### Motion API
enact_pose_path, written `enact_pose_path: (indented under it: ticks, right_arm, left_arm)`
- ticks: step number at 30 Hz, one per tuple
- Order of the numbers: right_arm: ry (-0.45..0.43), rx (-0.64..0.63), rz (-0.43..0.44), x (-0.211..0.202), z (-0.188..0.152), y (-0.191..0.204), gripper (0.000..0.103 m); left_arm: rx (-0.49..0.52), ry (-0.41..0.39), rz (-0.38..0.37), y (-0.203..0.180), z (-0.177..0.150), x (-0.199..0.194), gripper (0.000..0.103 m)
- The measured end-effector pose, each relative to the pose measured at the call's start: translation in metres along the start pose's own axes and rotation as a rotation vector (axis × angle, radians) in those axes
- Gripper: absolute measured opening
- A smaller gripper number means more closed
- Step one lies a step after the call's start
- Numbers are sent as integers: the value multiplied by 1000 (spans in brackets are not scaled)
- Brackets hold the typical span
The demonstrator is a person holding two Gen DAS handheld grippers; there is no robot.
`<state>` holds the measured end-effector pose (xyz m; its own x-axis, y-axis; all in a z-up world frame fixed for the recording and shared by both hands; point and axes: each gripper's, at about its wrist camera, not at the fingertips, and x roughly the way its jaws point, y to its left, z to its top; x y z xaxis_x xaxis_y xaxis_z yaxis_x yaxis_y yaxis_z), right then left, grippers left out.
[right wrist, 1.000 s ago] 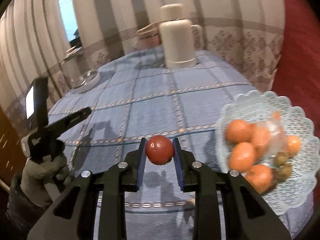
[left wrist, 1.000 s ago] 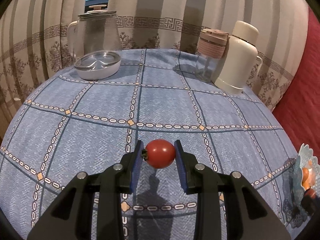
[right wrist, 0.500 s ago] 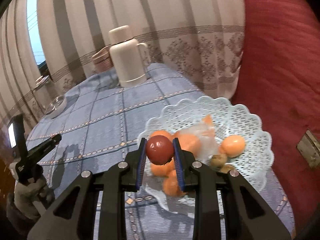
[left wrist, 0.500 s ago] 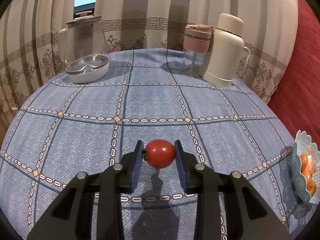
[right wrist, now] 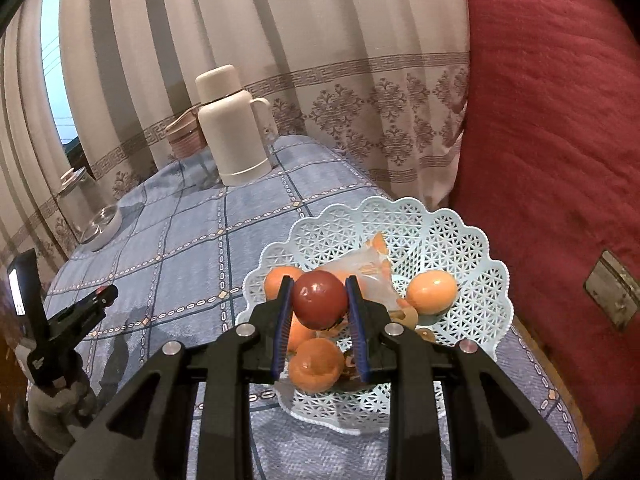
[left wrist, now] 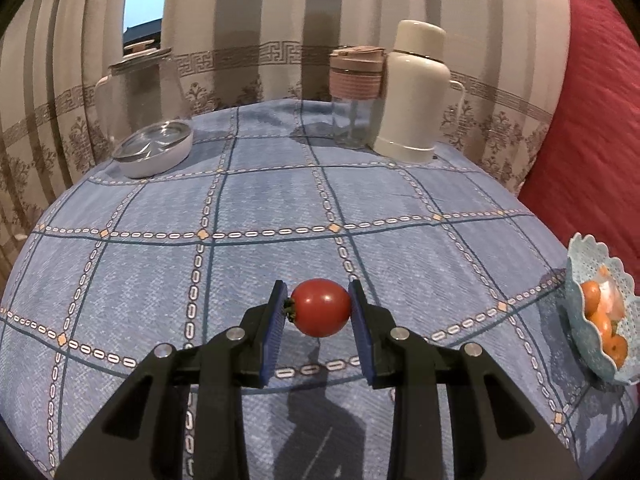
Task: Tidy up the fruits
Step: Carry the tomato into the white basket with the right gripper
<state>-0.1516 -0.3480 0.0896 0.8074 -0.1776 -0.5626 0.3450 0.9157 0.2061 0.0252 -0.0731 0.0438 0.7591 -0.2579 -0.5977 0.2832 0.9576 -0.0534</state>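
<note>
1. Right wrist view: my right gripper (right wrist: 319, 304) is clamped on a red tomato (right wrist: 319, 299), held above the near-left part of the pale lattice fruit basket (right wrist: 472, 240). The basket already holds several orange fruits (right wrist: 432, 292) and a crumpled clear plastic bag (right wrist: 366, 276).
2. Left wrist view: my left gripper (left wrist: 319, 307) grips a second tomato (left wrist: 320, 307) by its sides, stem end against the left pad, over the blue checked tablecloth (left wrist: 260, 200). The basket (left wrist: 584, 256) sits well apart, at the far right edge of the table.
3. Risk, as I judge it: if I let go from this height, the right tomato may strike the oranges, bounce or roll over the low scalloped rim, or split its skin.
4. Risk: the bag gives a slippery, uneven landing, so the tomato may slide off it.
5. Risk: the basket stands near the table edge beside the red cushion (right wrist: 560, 120); a nudge from my fingers could tip or shove this light basket.
6. Risk: bringing the left gripper over too soon could make the two tools collide above the basket.
</note>
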Motion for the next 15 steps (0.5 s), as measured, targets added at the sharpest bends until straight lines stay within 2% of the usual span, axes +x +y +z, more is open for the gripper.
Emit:
enact_pose_path:
  ticks: [15]
  right_arm:
    - [8,44,-41,-4,-7,-31,27]
  left_arm:
    - [55,-12,-33,-30,-10,-13,32]
